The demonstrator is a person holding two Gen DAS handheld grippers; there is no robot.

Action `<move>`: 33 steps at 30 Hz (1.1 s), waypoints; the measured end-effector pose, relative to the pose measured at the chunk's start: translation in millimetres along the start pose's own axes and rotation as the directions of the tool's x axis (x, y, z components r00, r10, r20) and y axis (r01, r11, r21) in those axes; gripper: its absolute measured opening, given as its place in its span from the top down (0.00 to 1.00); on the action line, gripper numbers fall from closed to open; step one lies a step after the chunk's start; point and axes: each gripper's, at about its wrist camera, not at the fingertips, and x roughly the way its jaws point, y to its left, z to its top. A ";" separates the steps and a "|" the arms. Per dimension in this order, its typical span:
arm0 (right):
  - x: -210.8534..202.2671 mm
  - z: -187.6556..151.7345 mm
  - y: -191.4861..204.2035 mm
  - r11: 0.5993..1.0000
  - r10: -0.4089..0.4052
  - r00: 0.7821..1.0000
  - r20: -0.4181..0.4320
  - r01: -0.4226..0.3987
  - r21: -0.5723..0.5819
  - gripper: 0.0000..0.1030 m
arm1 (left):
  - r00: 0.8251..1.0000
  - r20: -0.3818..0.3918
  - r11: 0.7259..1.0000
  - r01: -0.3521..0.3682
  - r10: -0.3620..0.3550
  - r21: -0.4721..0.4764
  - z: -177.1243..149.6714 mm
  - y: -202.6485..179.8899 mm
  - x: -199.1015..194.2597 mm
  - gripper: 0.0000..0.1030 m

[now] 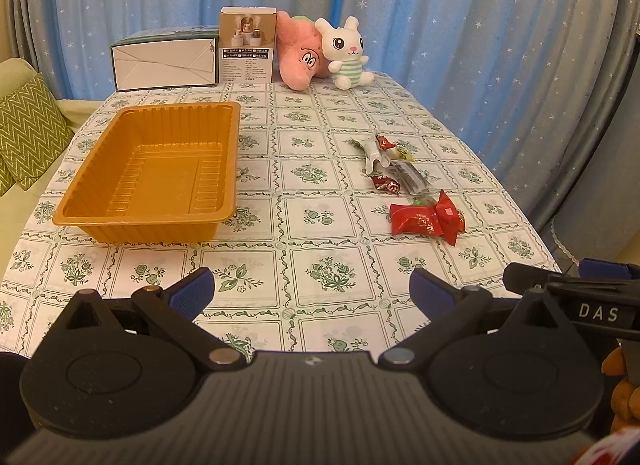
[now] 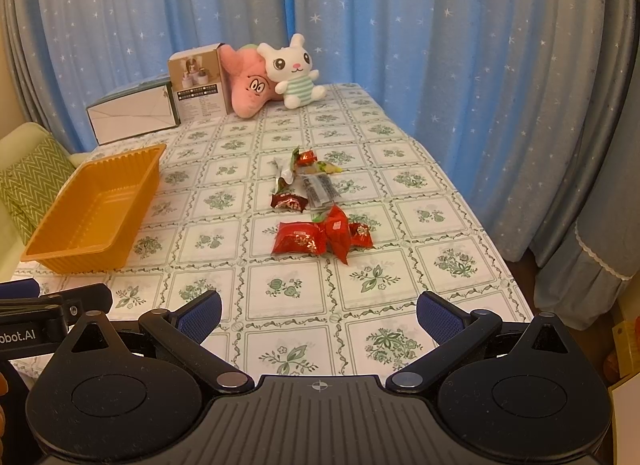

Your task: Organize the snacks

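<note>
An empty orange plastic tray (image 1: 100, 201) stands on the left of the table; it also shows in the right wrist view (image 2: 60, 243). Several wrapped snacks lie right of it: red packets (image 1: 426, 217) (image 2: 316, 237) nearest, a dark red candy (image 1: 385, 184) (image 2: 289, 201), a grey-black packet (image 1: 412, 177) (image 2: 320, 187), and silver and small red wrappers (image 1: 378, 149) (image 2: 296, 163) farther back. My left gripper (image 1: 312, 291) is open and empty above the near table edge. My right gripper (image 2: 319, 315) is open and empty, short of the red packets.
At the far end stand a white-and-green box (image 1: 164, 59), a brown product box (image 1: 247, 45), a pink plush (image 1: 300, 53) and a white bunny plush (image 1: 348, 53). Blue starred curtains hang behind. A green zigzag cushion (image 1: 28, 133) lies left of the table.
</note>
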 end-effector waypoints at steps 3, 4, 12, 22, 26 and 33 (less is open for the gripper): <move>0.2 -0.3 -1.3 1.000 -0.001 1.000 0.000 0.001 0.001 0.00 | 1.000 0.000 1.000 0.001 -0.001 -0.001 0.0 0.2 0.0 0.00; 0.0 -0.3 -0.9 1.000 -0.001 1.000 0.000 0.001 0.001 0.00 | 1.000 0.000 1.000 0.000 0.000 -0.001 0.0 0.0 0.0 0.00; 0.0 -0.5 -1.5 1.000 -0.004 1.000 0.001 0.004 0.001 0.00 | 1.000 -0.001 1.000 0.000 0.000 -0.002 0.1 0.0 0.2 0.00; -0.3 -0.1 -2.0 1.000 -0.004 1.000 0.001 0.004 0.002 0.00 | 1.000 -0.002 1.000 0.003 -0.003 -0.002 -0.1 -0.8 -0.5 0.00; -0.7 0.3 -0.4 1.000 -0.004 1.000 0.002 0.004 0.001 0.00 | 1.000 -0.002 1.000 0.002 -0.002 -0.001 -0.2 -0.9 -0.5 0.00; 1.6 -3.7 -11.5 1.000 -0.018 1.000 0.009 0.018 0.012 0.00 | 1.000 -0.004 1.000 0.029 -0.029 -0.005 0.7 -3.1 0.7 0.00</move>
